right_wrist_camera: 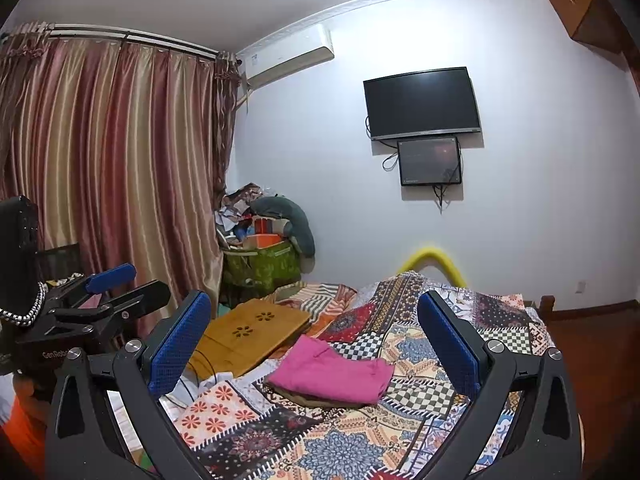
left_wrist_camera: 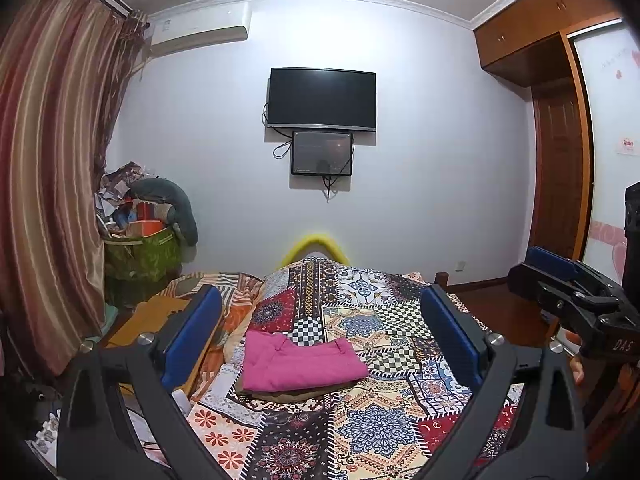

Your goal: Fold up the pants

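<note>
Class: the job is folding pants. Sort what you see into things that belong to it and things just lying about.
Belong:
pink pants
left hand-held gripper
right hand-held gripper
patchwork bedspread

Lying about:
wooden lap desk
green bag of clutter
television

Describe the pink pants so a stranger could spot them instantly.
Find the bed's patchwork quilt below the wall television. Near its middle lie the folded pink pants, stacked on a darker folded garment. They are the only plain, solid pink thing on the busy patterned cover.
</note>
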Motion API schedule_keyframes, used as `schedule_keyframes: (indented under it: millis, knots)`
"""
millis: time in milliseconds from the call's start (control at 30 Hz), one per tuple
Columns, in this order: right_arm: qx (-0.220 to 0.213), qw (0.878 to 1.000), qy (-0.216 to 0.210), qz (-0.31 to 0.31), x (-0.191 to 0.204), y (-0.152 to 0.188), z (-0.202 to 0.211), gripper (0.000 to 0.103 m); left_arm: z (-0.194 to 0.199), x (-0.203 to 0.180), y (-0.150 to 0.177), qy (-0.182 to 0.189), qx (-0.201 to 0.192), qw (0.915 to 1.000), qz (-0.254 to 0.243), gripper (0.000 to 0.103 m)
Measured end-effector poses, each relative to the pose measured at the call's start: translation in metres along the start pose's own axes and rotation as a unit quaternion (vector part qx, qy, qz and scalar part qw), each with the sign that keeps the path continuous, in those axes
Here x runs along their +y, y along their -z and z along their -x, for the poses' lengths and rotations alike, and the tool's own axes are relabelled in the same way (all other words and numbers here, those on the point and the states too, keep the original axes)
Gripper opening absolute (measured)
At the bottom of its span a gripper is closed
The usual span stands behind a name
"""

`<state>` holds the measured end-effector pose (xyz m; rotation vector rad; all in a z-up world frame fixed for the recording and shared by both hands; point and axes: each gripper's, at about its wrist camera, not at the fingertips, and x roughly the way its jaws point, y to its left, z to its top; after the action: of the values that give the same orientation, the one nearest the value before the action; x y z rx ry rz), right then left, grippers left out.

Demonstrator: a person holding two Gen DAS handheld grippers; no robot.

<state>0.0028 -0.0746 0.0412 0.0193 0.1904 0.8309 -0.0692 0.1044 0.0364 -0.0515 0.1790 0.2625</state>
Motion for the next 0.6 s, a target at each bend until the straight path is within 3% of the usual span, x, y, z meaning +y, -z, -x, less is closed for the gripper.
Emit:
schedule_keyframes:
  millis: [600]
  knots:
    - [0.005, 1.0, 0.003, -0.005, -0.004, 0.0011, 0.0018, 0.103, -0.0017, -0.0037, -0.0008, 0.009, 0.002, 1.0, -0.003, 0.101]
